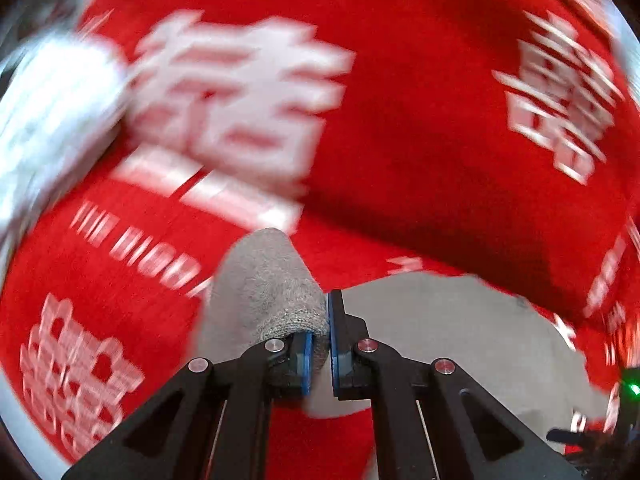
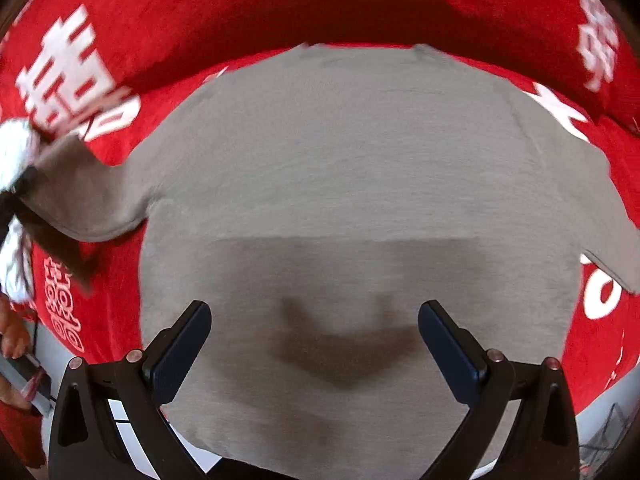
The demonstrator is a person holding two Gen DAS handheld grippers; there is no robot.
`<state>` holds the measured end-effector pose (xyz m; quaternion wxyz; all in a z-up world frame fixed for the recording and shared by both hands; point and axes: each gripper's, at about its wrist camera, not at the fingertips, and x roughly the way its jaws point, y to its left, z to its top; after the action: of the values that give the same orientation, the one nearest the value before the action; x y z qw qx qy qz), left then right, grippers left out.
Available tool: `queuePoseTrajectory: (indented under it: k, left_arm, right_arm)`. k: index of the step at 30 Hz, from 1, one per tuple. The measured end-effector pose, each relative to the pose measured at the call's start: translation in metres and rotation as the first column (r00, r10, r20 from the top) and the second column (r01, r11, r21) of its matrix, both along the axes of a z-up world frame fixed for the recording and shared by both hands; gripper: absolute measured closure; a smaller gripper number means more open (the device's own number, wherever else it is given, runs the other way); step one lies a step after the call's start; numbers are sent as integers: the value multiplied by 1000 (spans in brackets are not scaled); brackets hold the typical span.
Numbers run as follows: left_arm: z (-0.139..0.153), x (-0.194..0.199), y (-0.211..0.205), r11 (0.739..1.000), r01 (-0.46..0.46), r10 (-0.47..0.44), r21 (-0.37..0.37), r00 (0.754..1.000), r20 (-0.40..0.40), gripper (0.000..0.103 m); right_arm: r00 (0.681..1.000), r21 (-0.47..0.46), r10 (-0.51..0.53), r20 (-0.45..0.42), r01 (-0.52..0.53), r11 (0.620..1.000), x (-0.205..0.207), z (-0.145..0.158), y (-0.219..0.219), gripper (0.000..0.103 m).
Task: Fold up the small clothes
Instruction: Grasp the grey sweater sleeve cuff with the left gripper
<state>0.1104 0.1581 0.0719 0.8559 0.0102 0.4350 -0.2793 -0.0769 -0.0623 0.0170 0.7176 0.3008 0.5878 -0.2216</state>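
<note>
A small grey knit sweater (image 2: 352,168) lies spread flat on a red cloth with white characters (image 2: 80,64). In the left wrist view my left gripper (image 1: 319,336) is shut on the cuff of the grey sleeve (image 1: 268,280), lifted off the cloth; the rest of the sweater (image 1: 452,328) lies to the right. That view is motion-blurred. In the right wrist view the held sleeve (image 2: 80,184) stretches out to the far left. My right gripper (image 2: 314,344) is wide open and empty, hovering over the sweater's lower body.
The red cloth (image 1: 420,140) covers the surface, with a raised red fold along the back (image 2: 320,4). A white fluffy sleeve of the person (image 2: 14,152) is at the left. White table edge shows at the bottom left (image 2: 120,412).
</note>
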Motion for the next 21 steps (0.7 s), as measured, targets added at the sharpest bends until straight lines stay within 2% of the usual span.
queuePoseTrajectory:
  k: [2,4,6,8,9,12,14,16,17,18,19,20,21]
  left_arm:
    - [17,-21,-49,992,126,-127,14,990,67,95]
    - [22,-51,-104,967,253,-255,40,962,97,95]
    - [14,-77,-153,935,349,-354,65,932,82,95]
    - [-8,-108,-200,890,441,-448,113,893,43,95]
    - [-26,-124,-222,861,481,-490,163,871,17,95]
    - [-73,-153,-258,794,535,-539,287,839,-74,95]
    - [-86,-161,-261,777,533,-530,336,841,-109,95]
    - [-83,-164,-255,779,530,-532,335,842,-96,95]
    - [-78,-165,-253,776,534,-534,336,839,-100,88]
    - [-72,-163,-251,770,538,-533,343,838,-118,58]
    - [-67,-160,-247,771,534,-525,347,842,-129,40]
    - [-58,-156,-237,789,512,-505,340,855,-118,21]
    - [-47,-151,-222,816,479,-479,324,874,-86,21]
  right_arm:
    - [1000,-9,-28,11,28,1000,-14,3,-17,0]
    - [997,-11,-80,21,81,997,-33,4,-41,0]
    - [990,0,-136,24,136,991,-53,1,-66,0]
    - [985,3,-170,11,170,985,-68,-4,-83,0]
    - [982,4,-189,0,189,982,-77,-9,-93,0]
    - [971,22,-237,-34,238,971,-101,-26,-117,0]
    - [966,31,-254,-47,256,966,-109,-34,-121,0]
    - [964,33,-261,-52,263,964,-114,-39,-127,0]
    - [965,31,-258,-50,260,965,-113,-39,-127,0]
    - [968,27,-249,-43,250,968,-109,-37,-126,0]
    - [972,19,-231,-33,232,972,-103,-33,-124,0]
    - [978,4,-206,-22,207,978,-95,-29,-120,0]
    - [986,-20,-165,-4,165,986,-83,-22,-115,0]
